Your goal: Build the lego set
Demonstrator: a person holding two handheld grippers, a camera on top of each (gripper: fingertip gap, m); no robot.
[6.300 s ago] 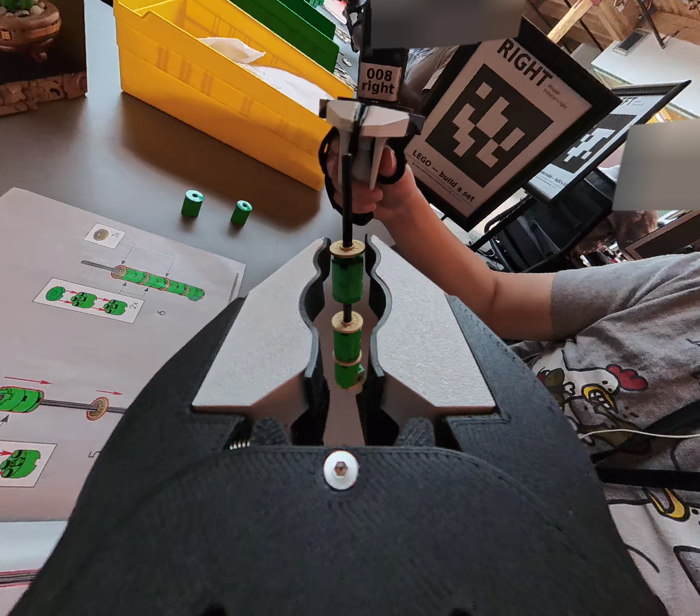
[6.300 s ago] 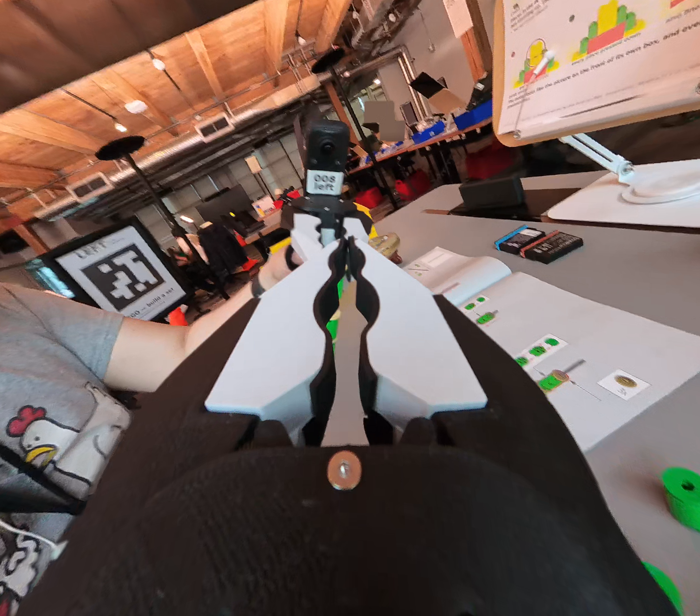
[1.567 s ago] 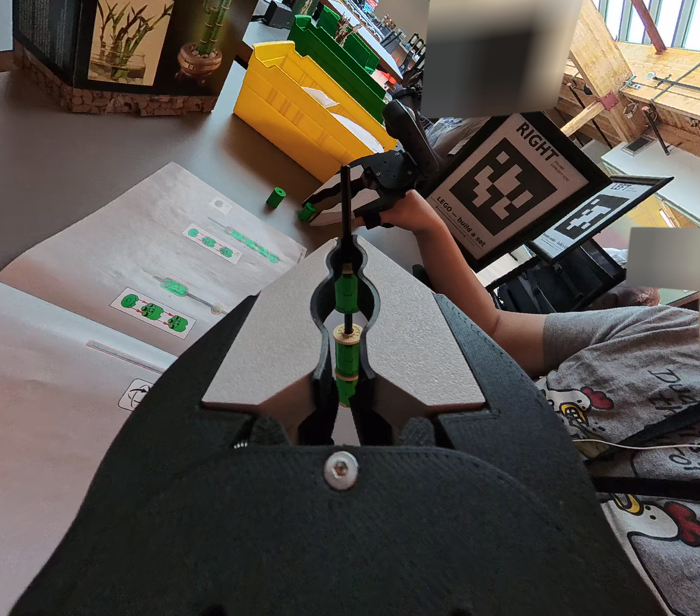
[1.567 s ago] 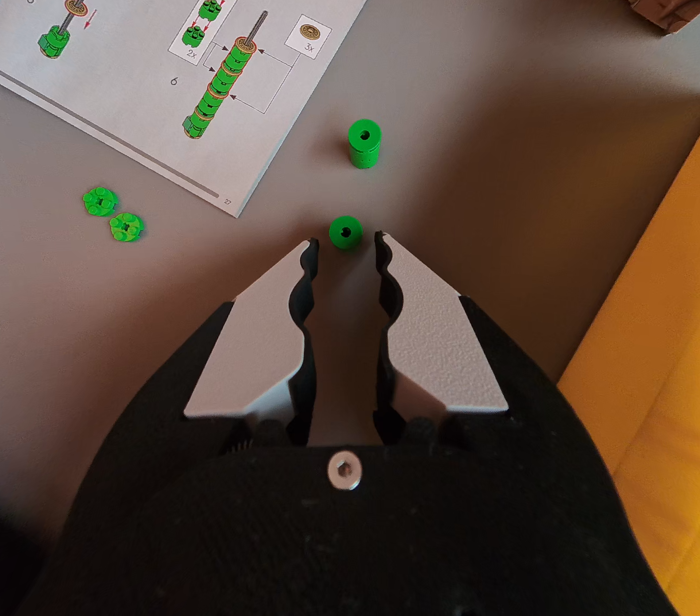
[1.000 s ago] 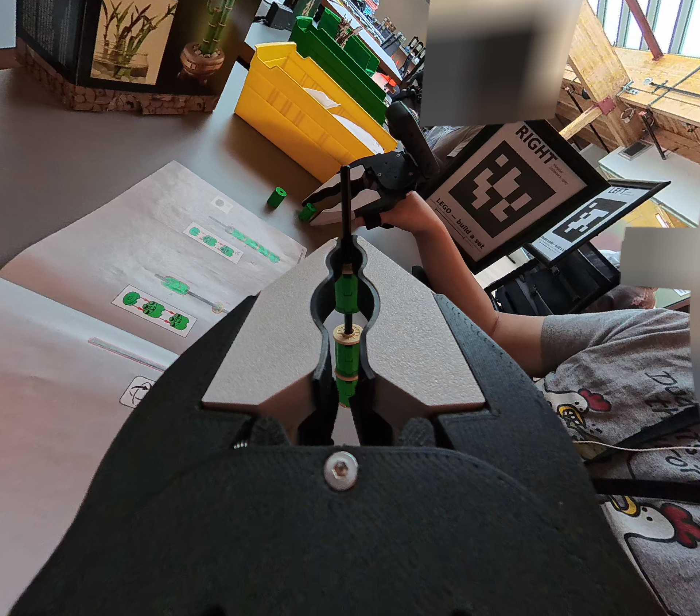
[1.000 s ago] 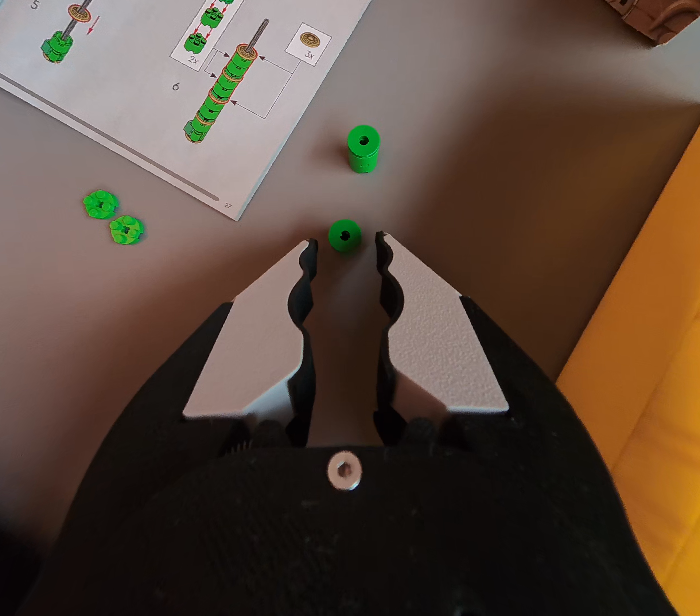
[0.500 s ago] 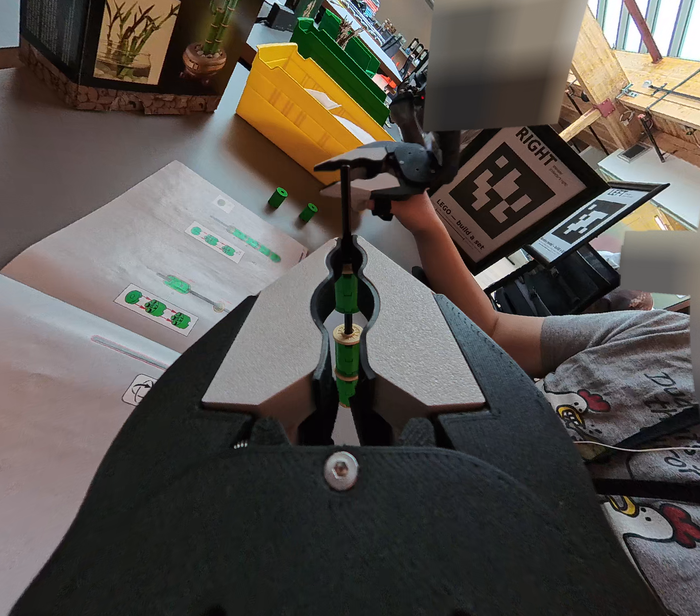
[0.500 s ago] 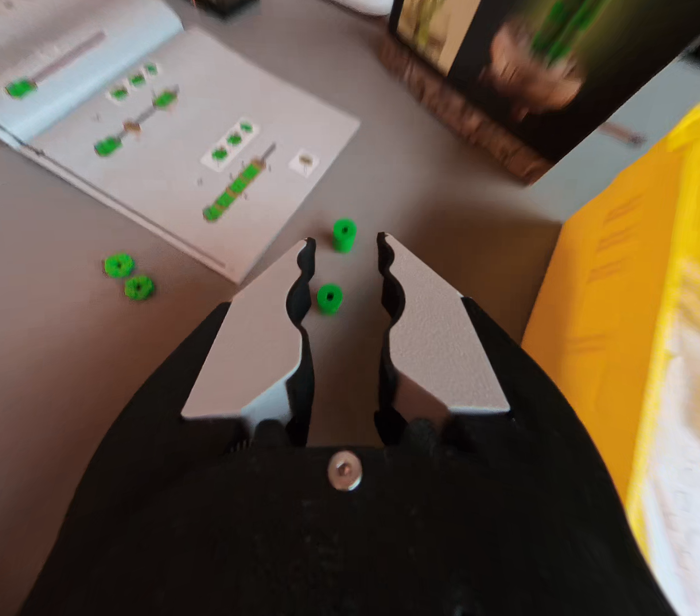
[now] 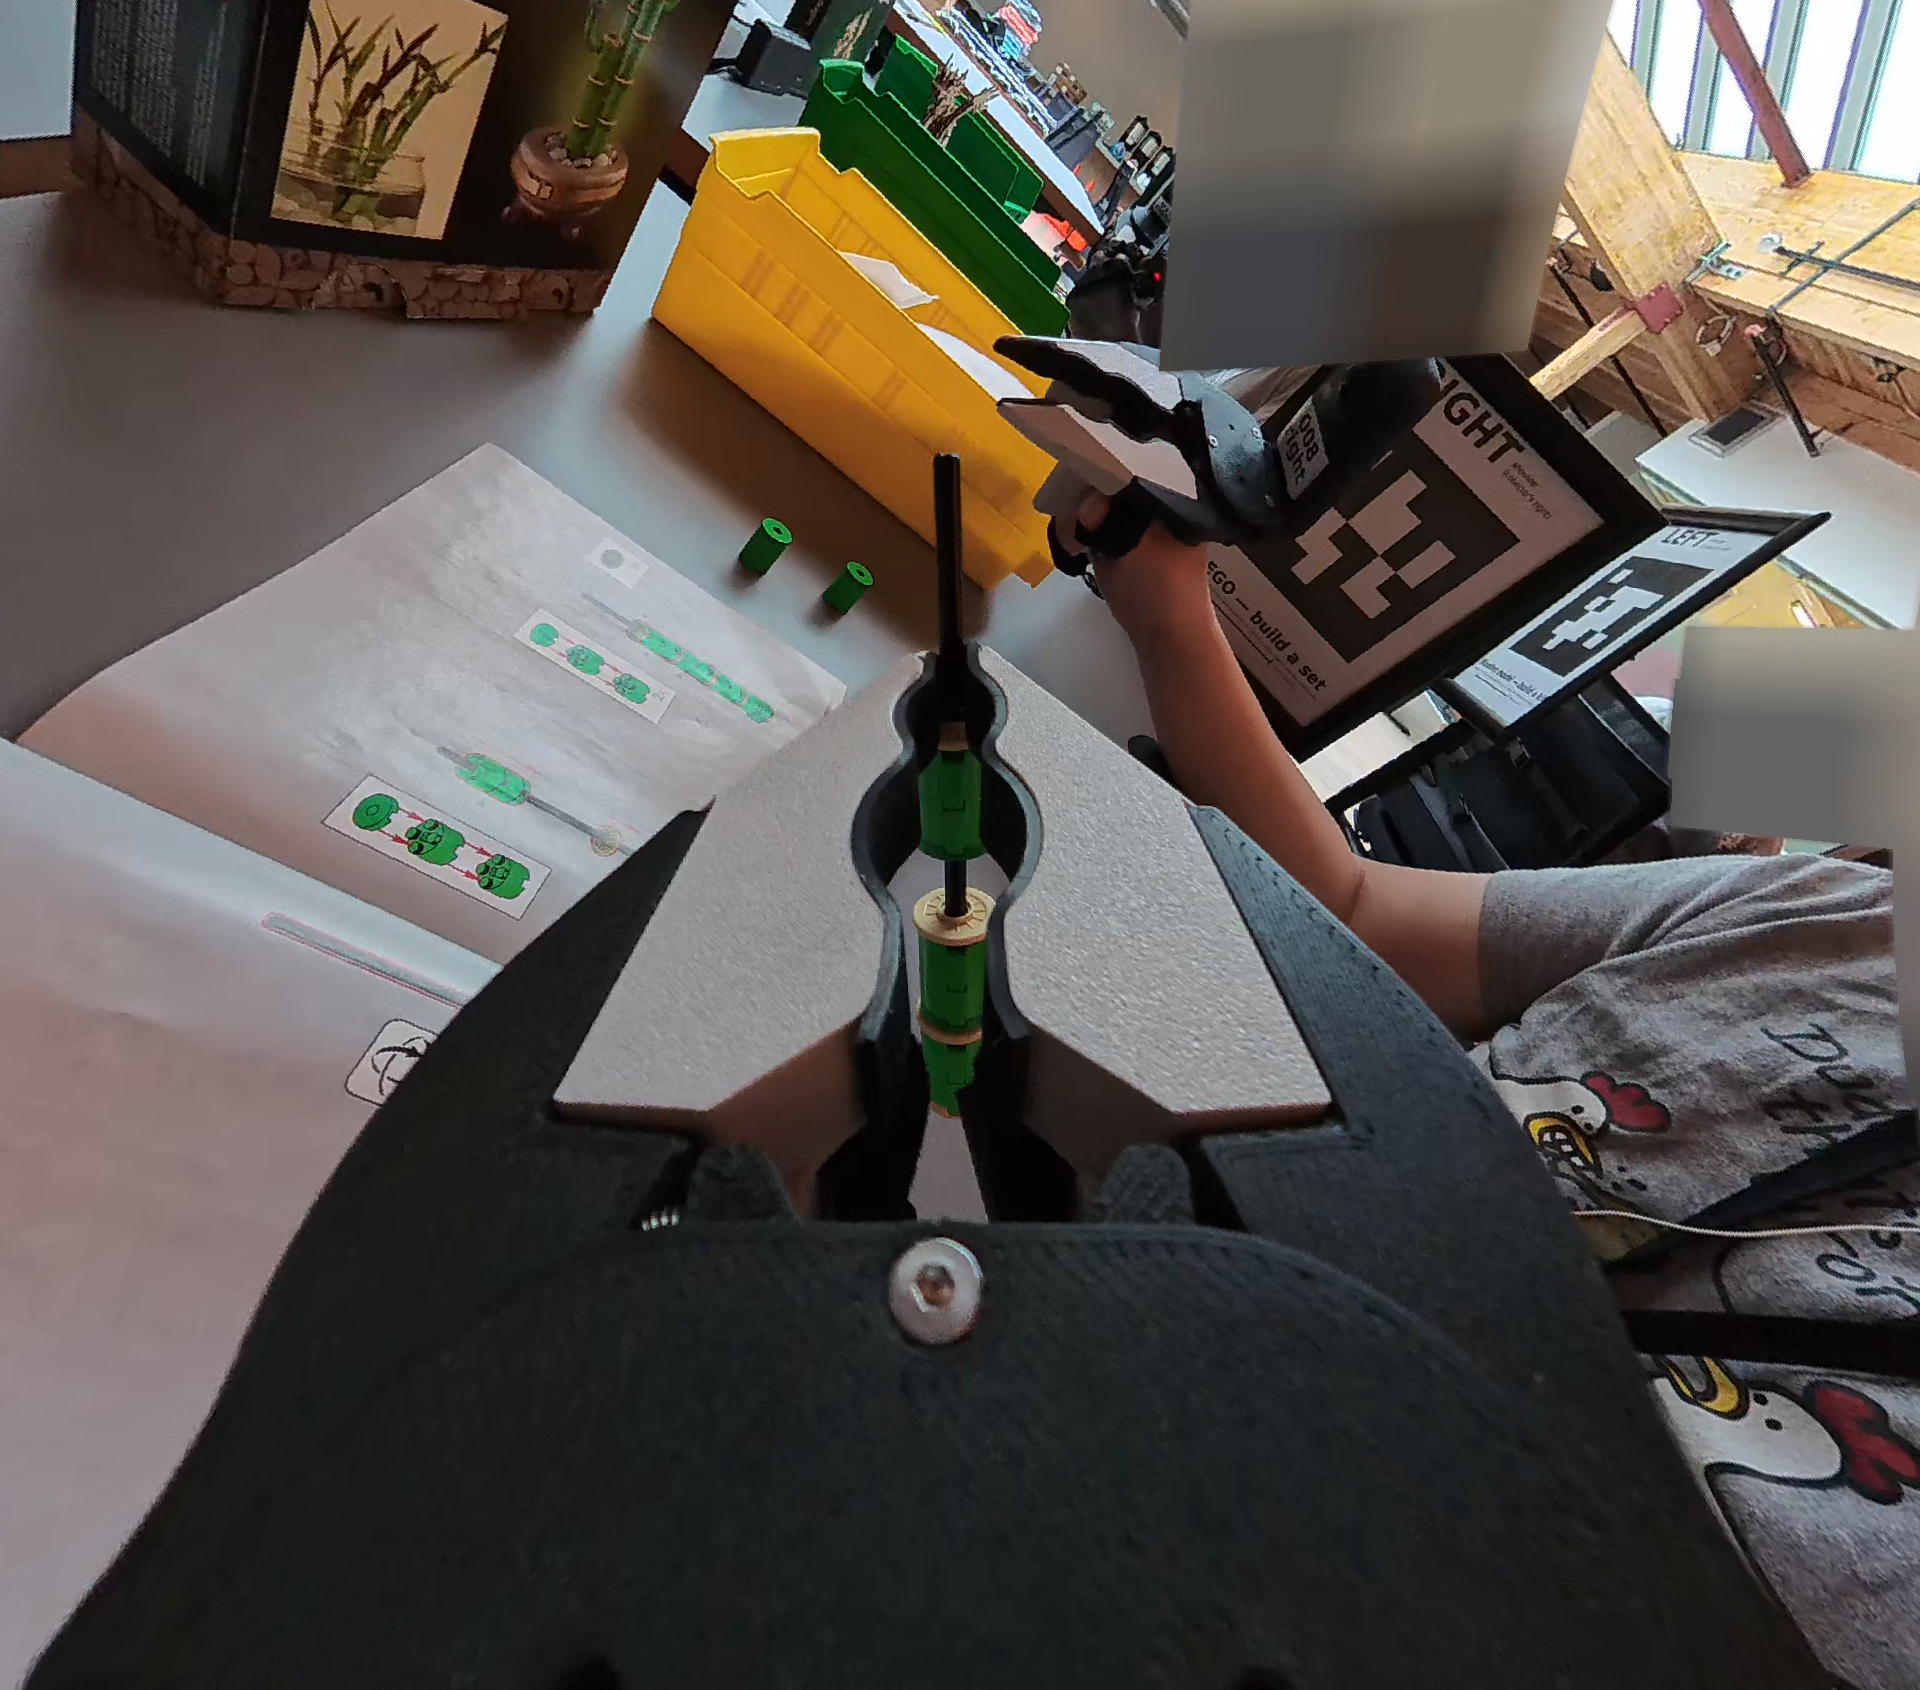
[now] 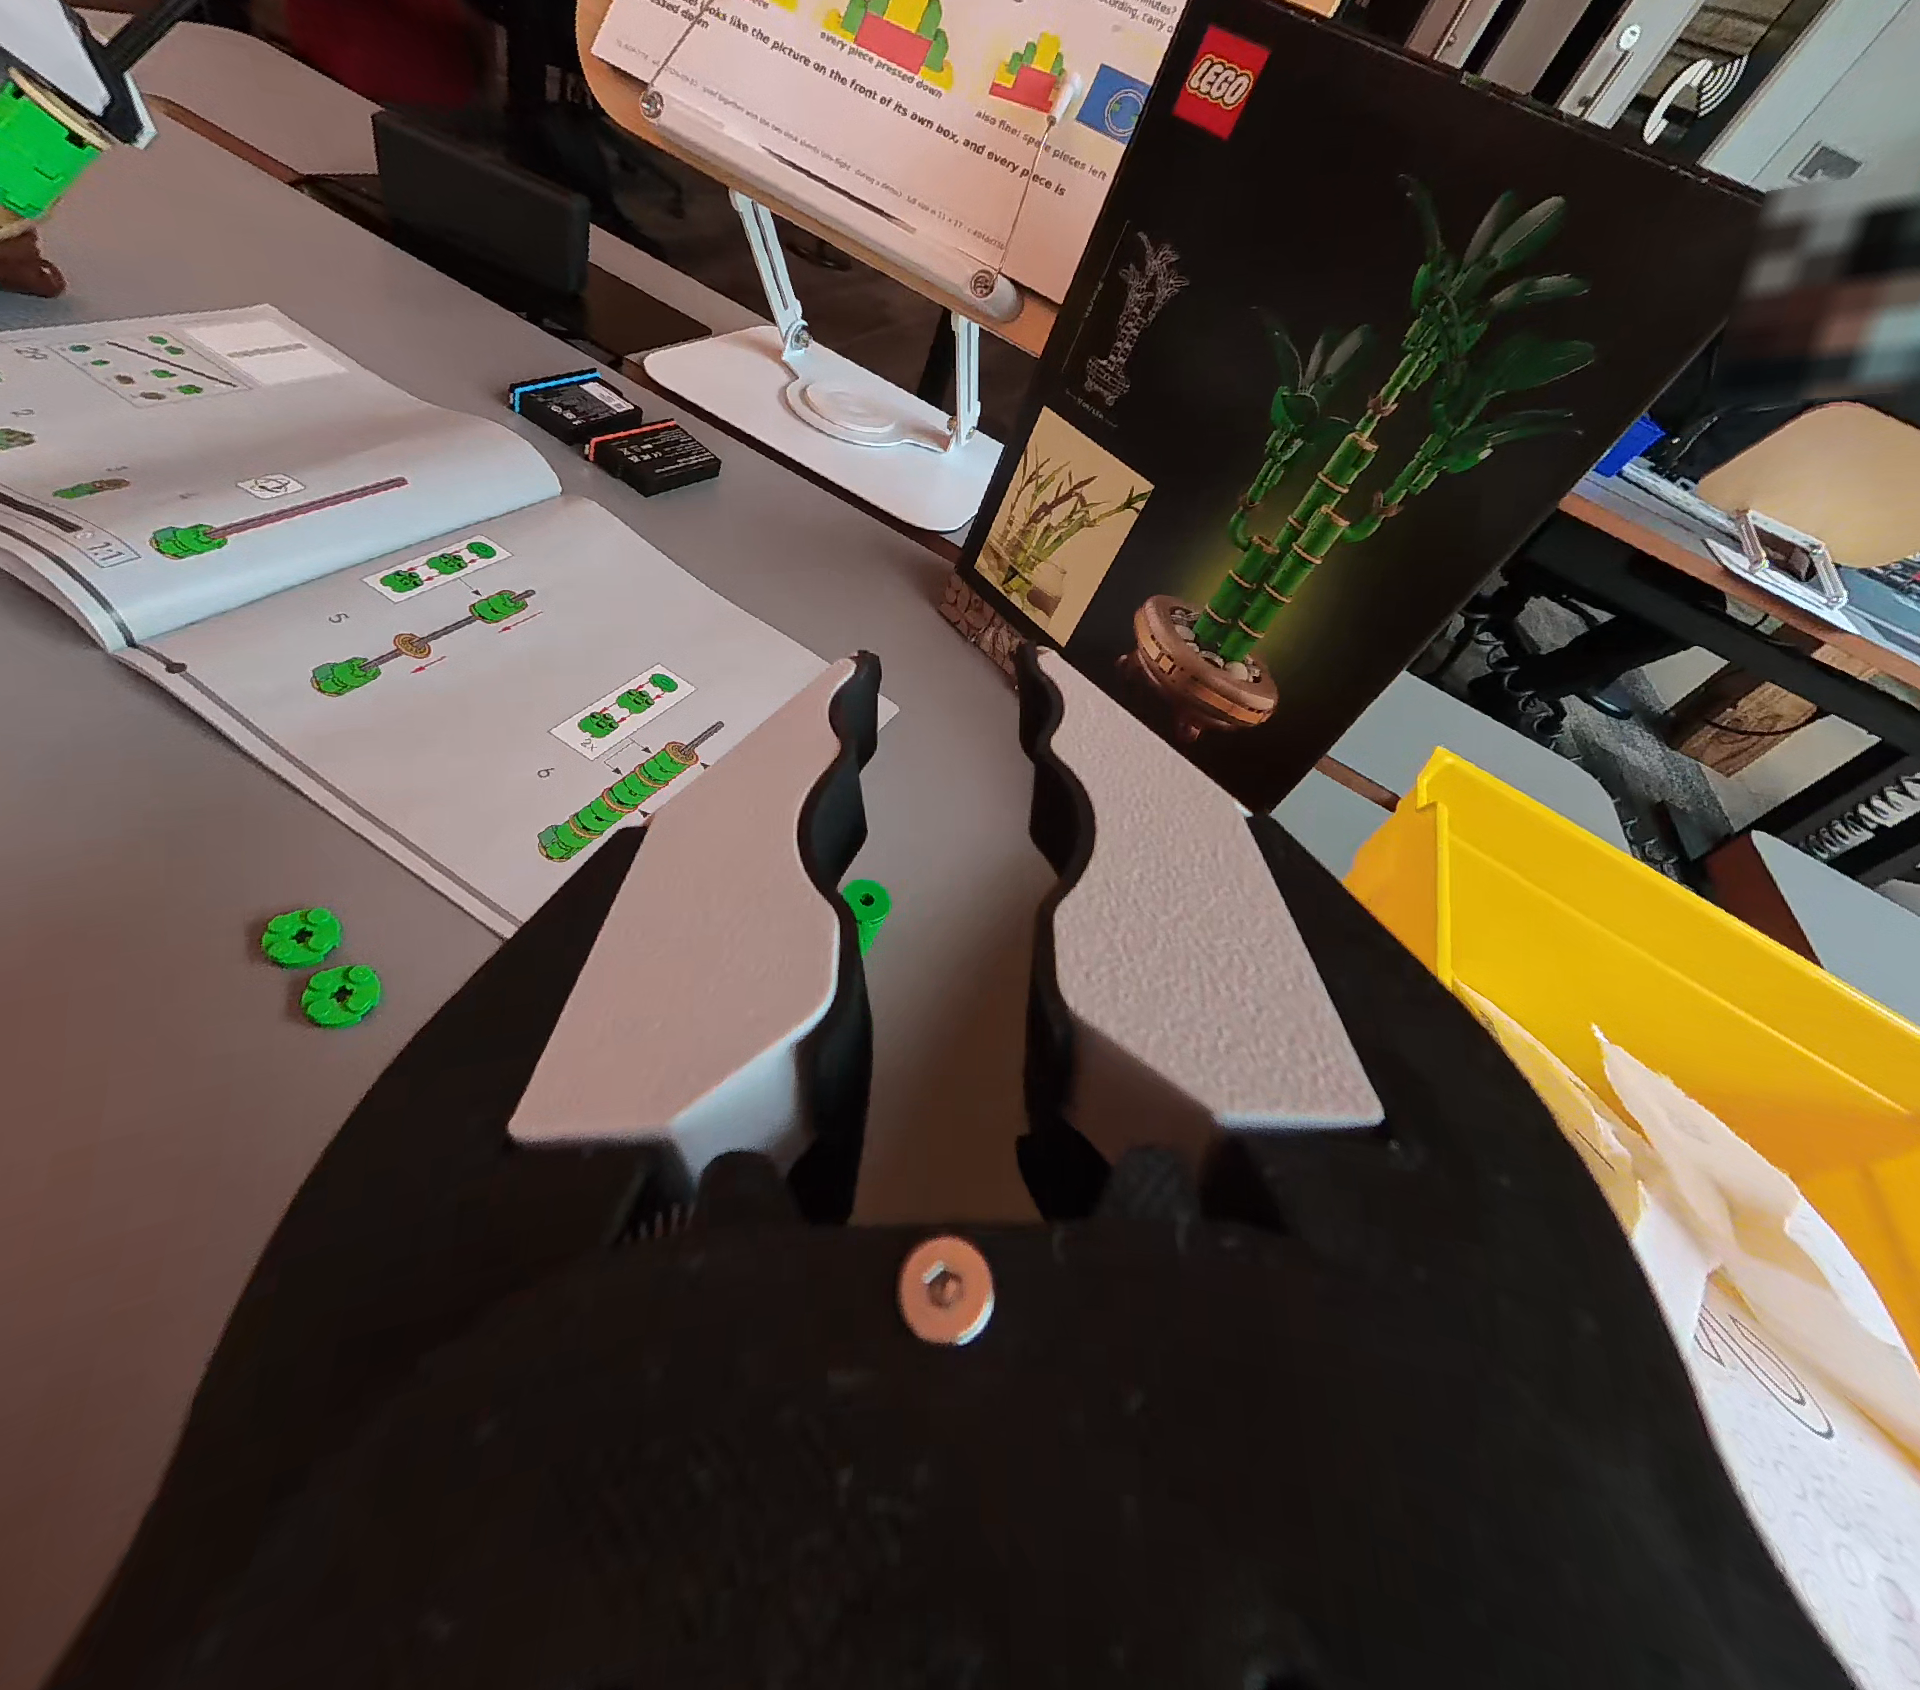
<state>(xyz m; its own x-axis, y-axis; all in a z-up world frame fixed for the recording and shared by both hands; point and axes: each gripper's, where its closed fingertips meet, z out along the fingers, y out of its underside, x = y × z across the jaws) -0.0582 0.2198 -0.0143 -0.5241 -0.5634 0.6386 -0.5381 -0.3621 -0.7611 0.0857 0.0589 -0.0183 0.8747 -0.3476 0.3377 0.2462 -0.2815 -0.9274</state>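
My left gripper [image 9: 948,672] is shut on a black axle [image 9: 945,560] threaded with green round bricks [image 9: 950,804] and tan discs [image 9: 952,921]; the axle points up past the fingertips. My right gripper [image 10: 945,669] is open and empty, raised above the table; it also shows in the left wrist view [image 9: 1049,404], over the yellow bin. Two loose green cylinders [image 9: 766,544] [image 9: 848,586] stand on the grey table beside the open instruction booklet [image 9: 343,684]. One cylinder [image 10: 867,908] peeks out between my right fingers. Two flat green round plates [image 10: 301,936] [image 10: 341,994] lie left of them.
A yellow bin [image 10: 1662,965] holding white paper bags stands at the right, green bins [image 9: 935,175] behind it. The black set box [image 10: 1351,414] stands upright behind the booklet [image 10: 447,653]. A white stand [image 10: 852,404] holds a sheet, two small black boxes [image 10: 613,425] lie near it. Across from one pair of fingers to the other is roughly 20 cm.
My right gripper lifted off the table from just in front of a green cylinder and tilted up, still open and empty. My left gripper kept hold of the axle stack, hardly moving.
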